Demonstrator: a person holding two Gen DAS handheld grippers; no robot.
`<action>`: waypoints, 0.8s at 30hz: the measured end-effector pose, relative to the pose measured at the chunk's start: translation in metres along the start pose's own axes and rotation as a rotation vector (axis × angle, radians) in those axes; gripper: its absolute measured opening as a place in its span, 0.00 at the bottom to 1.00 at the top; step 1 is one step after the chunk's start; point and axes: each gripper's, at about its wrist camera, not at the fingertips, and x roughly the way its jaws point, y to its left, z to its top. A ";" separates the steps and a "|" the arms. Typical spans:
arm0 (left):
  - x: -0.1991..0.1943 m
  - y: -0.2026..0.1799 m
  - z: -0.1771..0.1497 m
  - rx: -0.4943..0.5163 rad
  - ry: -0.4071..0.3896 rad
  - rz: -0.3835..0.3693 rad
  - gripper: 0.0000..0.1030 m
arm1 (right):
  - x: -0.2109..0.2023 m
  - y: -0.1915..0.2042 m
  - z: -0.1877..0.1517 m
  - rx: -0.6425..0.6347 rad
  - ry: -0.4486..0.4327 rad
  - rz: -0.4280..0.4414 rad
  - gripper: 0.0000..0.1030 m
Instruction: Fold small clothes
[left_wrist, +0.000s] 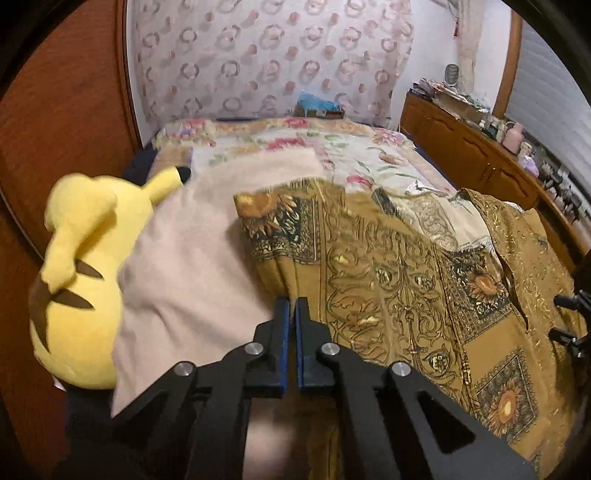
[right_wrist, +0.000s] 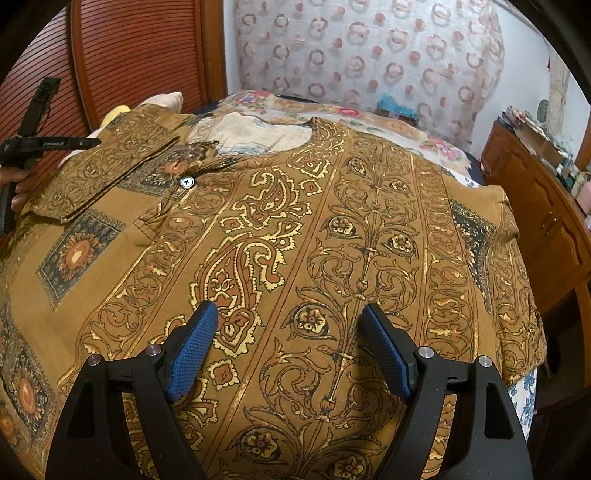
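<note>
The left tongs (left_wrist: 292, 306) are pinched together on the edge of the ochre patterned shirt (left_wrist: 388, 266). Left of the shirt lie a beige cloth (left_wrist: 192, 258) and a yellow plush toy (left_wrist: 77, 280).

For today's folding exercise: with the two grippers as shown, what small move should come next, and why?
Probably lift the left gripper, shut on the edge of the mustard-gold paisley shirt, and carry that edge inward. The shirt lies spread flat on the floral bedspread; the right gripper hovers open, gripping nothing.

2 wrist views, close, angled down, sharing the patterned shirt (left_wrist: 388, 258).
</note>
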 end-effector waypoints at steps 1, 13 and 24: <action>-0.006 0.000 0.003 0.006 -0.023 0.019 0.00 | 0.000 0.000 0.000 0.000 0.000 0.000 0.80; -0.023 0.002 0.014 0.060 -0.060 0.058 0.10 | 0.000 0.000 0.000 0.000 0.000 -0.001 0.80; -0.056 -0.047 -0.028 0.127 -0.106 -0.072 0.35 | 0.001 0.000 0.000 0.000 -0.001 -0.001 0.81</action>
